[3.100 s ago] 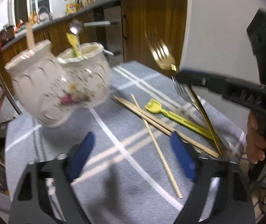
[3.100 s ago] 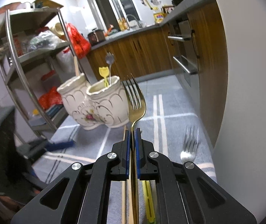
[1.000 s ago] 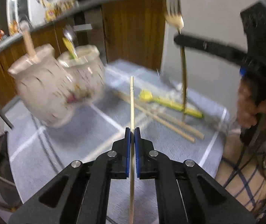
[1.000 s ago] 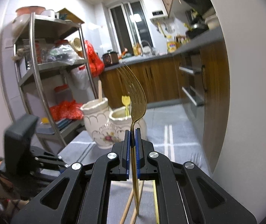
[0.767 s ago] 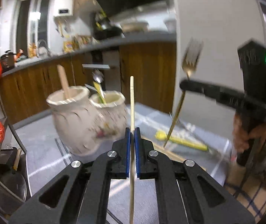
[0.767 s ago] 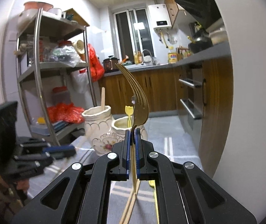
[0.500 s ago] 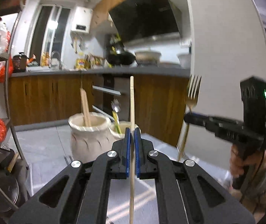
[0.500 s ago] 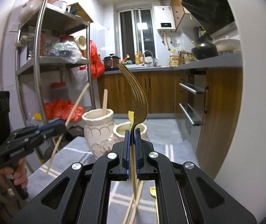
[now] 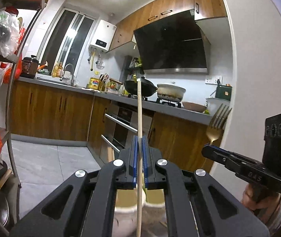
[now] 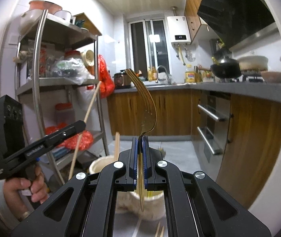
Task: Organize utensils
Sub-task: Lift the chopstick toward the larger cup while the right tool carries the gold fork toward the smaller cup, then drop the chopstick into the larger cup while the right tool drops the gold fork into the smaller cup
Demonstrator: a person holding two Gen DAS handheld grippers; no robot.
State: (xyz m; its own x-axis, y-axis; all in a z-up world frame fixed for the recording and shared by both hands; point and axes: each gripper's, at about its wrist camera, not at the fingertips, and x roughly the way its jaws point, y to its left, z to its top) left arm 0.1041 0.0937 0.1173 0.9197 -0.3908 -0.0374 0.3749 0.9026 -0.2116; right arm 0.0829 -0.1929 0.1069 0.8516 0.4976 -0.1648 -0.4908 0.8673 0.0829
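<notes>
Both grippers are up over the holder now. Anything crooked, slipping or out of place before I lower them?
Nothing stands out. The left gripper clamps a wooden chopstick upright, the right gripper a gold metal fork, both above the cream ceramic double-pot holder.

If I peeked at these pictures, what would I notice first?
A gold fork stands tall, pinched in the right gripper, tines up. A wooden chopstick sticks straight up from the left gripper. Below both waits a cream ceramic utensil holder.

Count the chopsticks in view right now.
3: one chopstick clamped in the left hand-held gripper, a chopstick pair lying below the right hand-held gripper. Others may be hidden.
</notes>
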